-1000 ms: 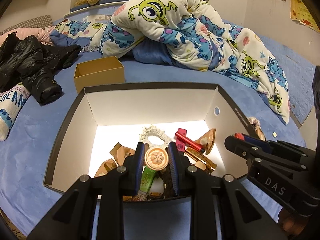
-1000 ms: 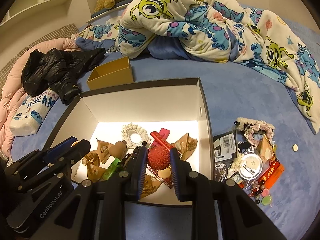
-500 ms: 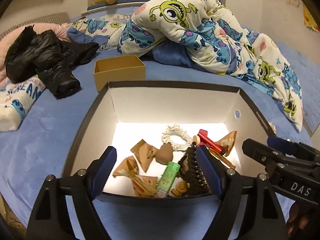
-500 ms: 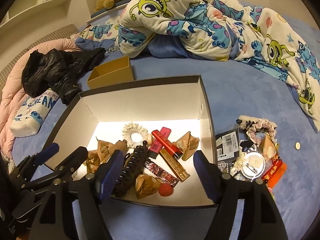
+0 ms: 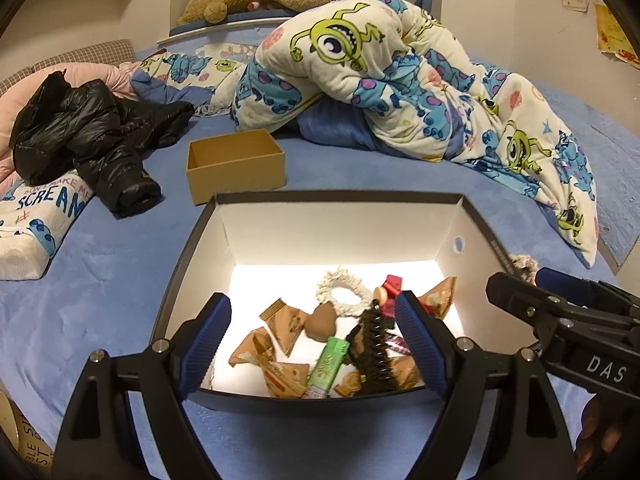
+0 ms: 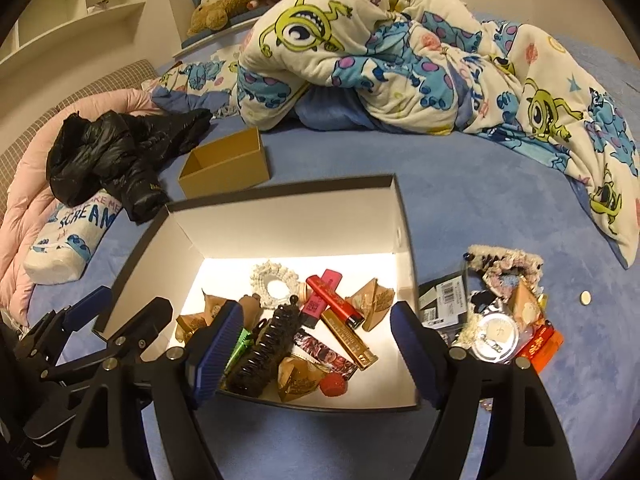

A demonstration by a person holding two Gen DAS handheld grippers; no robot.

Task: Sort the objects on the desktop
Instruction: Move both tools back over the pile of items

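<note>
Both grippers, left (image 5: 312,344) and right (image 6: 316,344), have let go; jaws wide, the left opening, nothing gripped. Red ball (image 6: 333,385) lies in the box (image 6: 280,216) by a black clip (image 6: 268,352); clutter (image 6: 500,320) sits outside, right.

left gripper (image 5: 312,342) jaws opening, nothing between; right gripper (image 6: 316,346) jaws wide.

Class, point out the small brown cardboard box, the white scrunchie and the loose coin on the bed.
small brown cardboard box (image 6: 230,174): right wrist view, front wall.
white scrunchie (image 6: 259,279): right wrist view, left side of its ring.
coin (image 6: 585,298): right wrist view, its face.
</note>
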